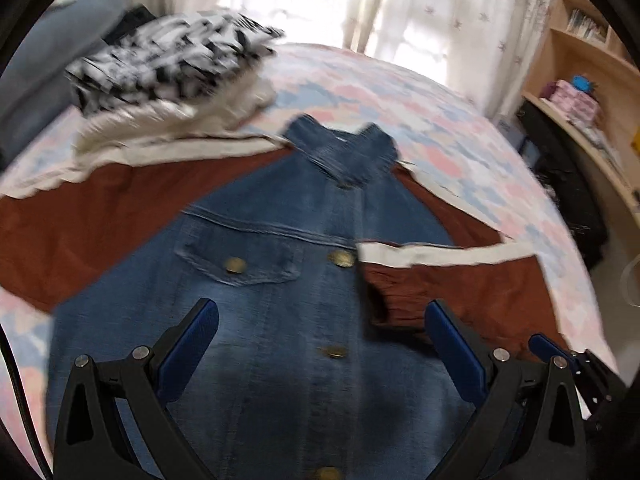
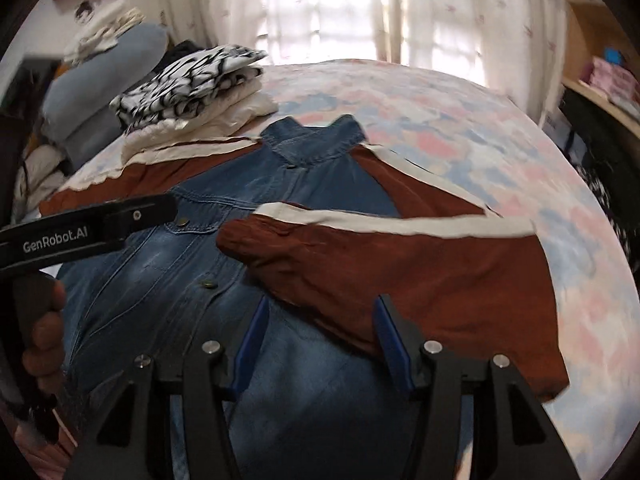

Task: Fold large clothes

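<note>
A blue denim jacket [image 1: 280,216] with rust-brown, cream-striped sleeves lies front up on the bed, collar [image 1: 340,152] pointing away from me. Its right sleeve [image 2: 400,264] is folded across the buttoned front, while the other sleeve [image 1: 80,220] lies spread out to the left. My left gripper [image 1: 320,306] hovers over the jacket's lower front, open wide and empty. My right gripper [image 2: 321,300] is open above the folded sleeve's lower edge, its pads pressing on nothing. In the right wrist view the left gripper [image 2: 80,232] shows at the left, held by a hand [image 2: 44,332].
A stack of folded clothes [image 2: 188,80], black-and-white print on top, sits at the bed's far left beside blue pillows [image 2: 100,80]. The pastel bedspread [image 1: 440,120] stretches to the right of the jacket. Wooden shelves [image 1: 580,80] stand at the right, curtains behind.
</note>
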A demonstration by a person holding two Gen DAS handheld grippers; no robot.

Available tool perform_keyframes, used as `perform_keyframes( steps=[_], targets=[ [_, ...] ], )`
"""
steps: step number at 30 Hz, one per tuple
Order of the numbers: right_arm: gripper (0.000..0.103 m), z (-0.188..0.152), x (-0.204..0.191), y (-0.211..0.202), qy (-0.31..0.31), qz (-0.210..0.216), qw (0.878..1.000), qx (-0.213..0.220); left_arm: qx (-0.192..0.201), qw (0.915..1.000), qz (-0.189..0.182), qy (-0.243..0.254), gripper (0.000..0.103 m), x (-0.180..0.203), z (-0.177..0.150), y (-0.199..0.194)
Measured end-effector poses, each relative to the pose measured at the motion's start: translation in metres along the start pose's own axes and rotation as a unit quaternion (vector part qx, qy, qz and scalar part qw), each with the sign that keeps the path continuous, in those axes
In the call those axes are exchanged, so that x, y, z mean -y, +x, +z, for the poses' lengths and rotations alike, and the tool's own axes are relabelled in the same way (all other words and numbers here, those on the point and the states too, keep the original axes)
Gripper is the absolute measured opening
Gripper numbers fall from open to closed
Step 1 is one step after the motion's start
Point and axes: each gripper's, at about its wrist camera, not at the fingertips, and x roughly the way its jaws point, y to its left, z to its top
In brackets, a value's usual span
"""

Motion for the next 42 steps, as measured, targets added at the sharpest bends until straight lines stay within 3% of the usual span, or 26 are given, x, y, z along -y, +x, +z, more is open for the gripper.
perform_keyframes(
  steps=[3, 6, 11, 13, 14, 15, 18, 20, 25, 32, 34, 35, 36, 37, 38, 42],
  targets=[
    [0.055, -0.001, 0.030, -0.009, 0.054, 0.001, 0.999, -0.001, -0.037, 0.9969, -0.064, -0.027, 0.102, -0.001, 0.003, 0.019],
    [0.055, -0.005, 0.056, -0.014, 0.109, 0.000, 0.994, 0.001, -0.076, 0.9896, -0.101, -0.068, 0.102, -0.002, 0.005, 0.048],
    [0.055, -0.024, 0.092, -0.020, 0.190, 0.002, 0.982, 0.004, -0.123, 0.9800, -0.118, -0.102, 0.101, 0.001, 0.003, 0.091],
    [0.055, -0.031, 0.103, -0.021, 0.209, -0.001, 0.978, 0.000, -0.141, 0.9765, -0.124, -0.106, 0.089, 0.007, 0.000, 0.105],
    [0.055, -0.034, 0.108, -0.020, 0.214, -0.005, 0.977, -0.004, -0.148, 0.9758, -0.125, -0.102, 0.076, 0.014, -0.001, 0.111],
    [0.055, -0.040, 0.115, -0.019, 0.220, -0.010, 0.975, -0.012, -0.147, 0.9773, -0.119, -0.096, 0.057, 0.019, -0.001, 0.113],
    [0.055, -0.053, 0.131, -0.014, 0.239, -0.023, 0.970, -0.035, -0.141, 0.9823, -0.102, -0.068, 0.019, 0.040, 0.008, 0.116],
    [0.055, -0.059, 0.139, -0.009, 0.255, -0.021, 0.966, -0.047, -0.117, 0.9871, -0.097, -0.050, 0.011, 0.055, 0.021, 0.108],
    [0.055, -0.062, 0.142, 0.006, 0.264, -0.017, 0.962, -0.065, -0.049, 0.9925, -0.110, 0.020, 0.008, 0.117, 0.076, 0.067],
    [0.055, -0.033, 0.138, 0.030, 0.250, -0.025, 0.966, -0.067, 0.063, 0.9872, -0.127, 0.074, 0.008, 0.176, 0.151, -0.001],
    [0.055, -0.025, 0.137, 0.034, 0.240, -0.037, 0.968, -0.060, 0.089, 0.9866, -0.114, 0.077, 0.008, 0.171, 0.165, -0.011],
    [0.050, -0.021, 0.137, 0.036, 0.231, -0.048, 0.970, -0.058, 0.100, 0.9870, -0.101, 0.074, 0.007, 0.165, 0.170, -0.014],
    [0.041, -0.017, 0.135, 0.037, 0.217, -0.066, 0.973, -0.052, 0.105, 0.9876, -0.092, 0.071, 0.007, 0.153, 0.172, -0.017],
    [0.011, -0.014, 0.133, 0.037, 0.200, -0.082, 0.975, -0.051, 0.107, 0.9887, -0.080, 0.068, 0.007, 0.139, 0.173, -0.018],
    [0.006, -0.013, 0.131, 0.038, 0.190, -0.090, 0.976, -0.053, 0.107, 0.9901, -0.066, 0.062, 0.007, 0.127, 0.174, -0.017],
    [0.005, -0.014, 0.118, 0.033, 0.145, -0.119, 0.981, -0.042, 0.064, 0.9970, -0.011, 0.043, 0.007, 0.057, 0.159, 0.023]
  ],
)
